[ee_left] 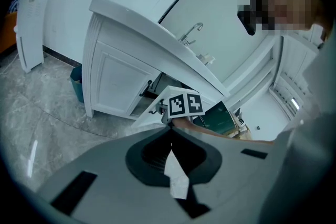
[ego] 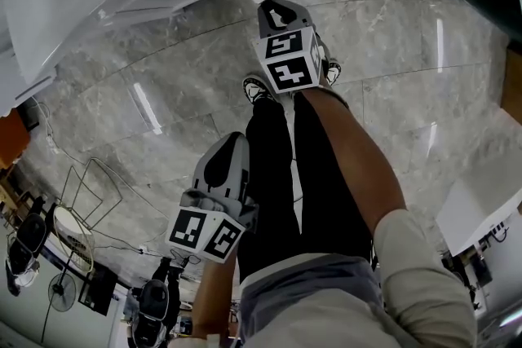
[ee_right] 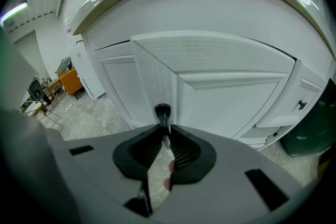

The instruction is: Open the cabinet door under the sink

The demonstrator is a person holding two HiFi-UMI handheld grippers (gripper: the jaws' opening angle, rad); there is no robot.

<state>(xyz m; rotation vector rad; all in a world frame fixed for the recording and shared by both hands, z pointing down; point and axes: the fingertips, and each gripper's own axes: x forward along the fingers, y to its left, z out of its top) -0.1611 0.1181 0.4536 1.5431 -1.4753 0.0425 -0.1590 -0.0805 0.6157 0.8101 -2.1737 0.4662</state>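
Door (ee_right: pixel 226 63) under the sink stands partly swung out, my right gripper (ee_right: pixel 165 132) clenched on its black handle (ee_right: pixel 161 112), left gripper (ee_left: pixel 170 131) closed on nothing, so next I'd pull wider along the hinge arc.

- Right gripper (ee_right: pixel 167 132) ahead, jaws clamped on handle (ee_right: pixel 162 112) of cabinet door (ee_right: pixel 226 97).
- Left gripper (ego: pixel 231 149) behind it, nearer the person.
- Faucet (ee_left: pixel 192 31) on counter (ee_left: pixel 136 21), above cabinet (ee_left: pixel 113 81).
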